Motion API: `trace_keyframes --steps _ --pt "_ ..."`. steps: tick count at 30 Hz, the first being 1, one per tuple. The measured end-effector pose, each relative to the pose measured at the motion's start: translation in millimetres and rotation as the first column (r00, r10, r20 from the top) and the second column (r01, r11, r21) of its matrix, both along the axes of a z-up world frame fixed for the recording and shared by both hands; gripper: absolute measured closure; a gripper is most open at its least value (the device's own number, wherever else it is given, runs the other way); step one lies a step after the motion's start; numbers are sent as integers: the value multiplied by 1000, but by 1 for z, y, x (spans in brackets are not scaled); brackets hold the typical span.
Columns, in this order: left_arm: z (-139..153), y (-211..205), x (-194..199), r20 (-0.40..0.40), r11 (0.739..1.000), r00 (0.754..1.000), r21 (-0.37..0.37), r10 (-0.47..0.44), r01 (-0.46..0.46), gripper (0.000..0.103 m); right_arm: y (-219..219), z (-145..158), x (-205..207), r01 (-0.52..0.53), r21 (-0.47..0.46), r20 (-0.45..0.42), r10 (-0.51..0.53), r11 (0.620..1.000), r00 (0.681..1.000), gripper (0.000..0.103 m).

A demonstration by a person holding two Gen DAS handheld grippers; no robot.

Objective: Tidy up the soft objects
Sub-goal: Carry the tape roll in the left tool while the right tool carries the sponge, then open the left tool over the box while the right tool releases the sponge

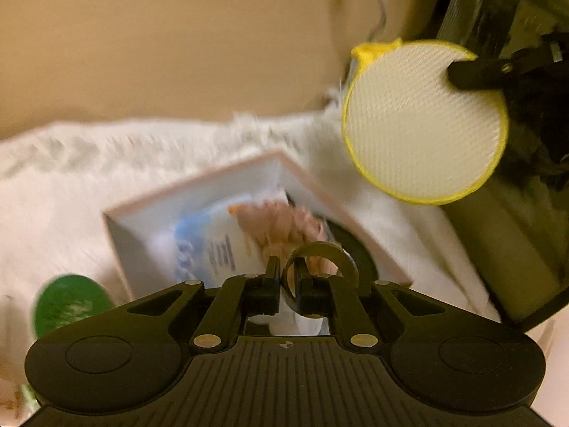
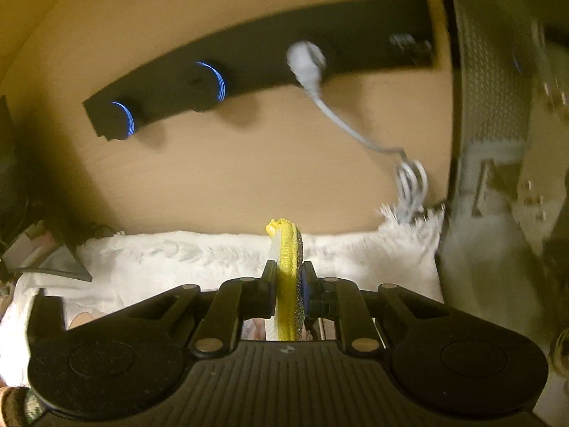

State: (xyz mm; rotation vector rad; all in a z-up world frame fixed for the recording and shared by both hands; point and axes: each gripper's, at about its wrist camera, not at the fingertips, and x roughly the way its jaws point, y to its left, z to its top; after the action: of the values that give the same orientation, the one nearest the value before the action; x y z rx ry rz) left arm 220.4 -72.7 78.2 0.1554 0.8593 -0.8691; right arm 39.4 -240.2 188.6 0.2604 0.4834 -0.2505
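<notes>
My left gripper (image 1: 287, 270) is shut, pinching one side of a dark elastic ring (image 1: 341, 256). It hangs over a pink-rimmed box (image 1: 192, 184) that stands on a white fluffy rug (image 1: 71, 178). In the box lie a pale printed packet (image 1: 206, 242) and a pinkish fringed piece (image 1: 284, 224). My right gripper (image 2: 288, 277) is shut on a round yellow-edged pad (image 2: 286, 249), seen edge-on. In the left wrist view the pad (image 1: 423, 121) shows its white mesh face at upper right, with a black finger (image 1: 476, 73) on its rim.
A green round object (image 1: 67, 302) lies on the rug left of the box. Behind the rug, a wooden surface carries a black power strip (image 2: 266, 53) with a white plug (image 2: 306, 60) and coiled cable (image 2: 412, 181). A tall mesh panel (image 2: 490, 71) stands on the right.
</notes>
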Motion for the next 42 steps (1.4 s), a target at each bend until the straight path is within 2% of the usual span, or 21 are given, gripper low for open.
trace_keyframes --steps 3,5,12,13,15,19,24,29,32,34,38,42 --pt "-20 -9 4 25 994 1000 104 17 -20 88 -5 -12 7 1 26 -12 -1 1000 1000 90" --pt "-33 -13 7 37 989 999 147 31 -36 78 -9 -17 9 -4 41 -16 4 999 1000 90" --pt "-36 -12 21 -6 990 999 131 45 -44 71 -1 -28 27 -61 72 -25 63 996 998 90" --pt "-34 -10 22 -20 992 999 120 43 -40 75 2 -30 30 -70 75 -27 72 995 997 90" --pt "-28 -1 22 -38 996 999 87 29 -26 75 7 -32 37 -90 82 -29 93 993 995 90" --pt "-9 25 14 -19 999 999 -2 41 -41 75 15 -40 49 -132 102 -33 135 986 990 90" --pt "7 46 13 -12 997 998 -53 63 -64 75 23 -64 73 -144 110 -104 155 984 982 90" --pt "27 60 11 5 992 996 -92 92 -91 75 30 -102 91 -105 34 -206 110 994 972 89" --pt "35 59 12 1 990 997 -117 79 -78 75 23 -115 94 -86 43 -220 93 995 971 88" --pt "28 52 14 -27 993 998 -105 51 -53 75 16 -119 97 -81 74 -227 96 994 969 88" --pt "0 23 14 -56 1000 998 -5 11 -11 75 14 -123 100 -86 72 -241 101 994 965 88" --pt "-6 8 14 -14 1000 1000 16 -4 4 74 12 -126 99 -72 68 -251 87 995 964 87"
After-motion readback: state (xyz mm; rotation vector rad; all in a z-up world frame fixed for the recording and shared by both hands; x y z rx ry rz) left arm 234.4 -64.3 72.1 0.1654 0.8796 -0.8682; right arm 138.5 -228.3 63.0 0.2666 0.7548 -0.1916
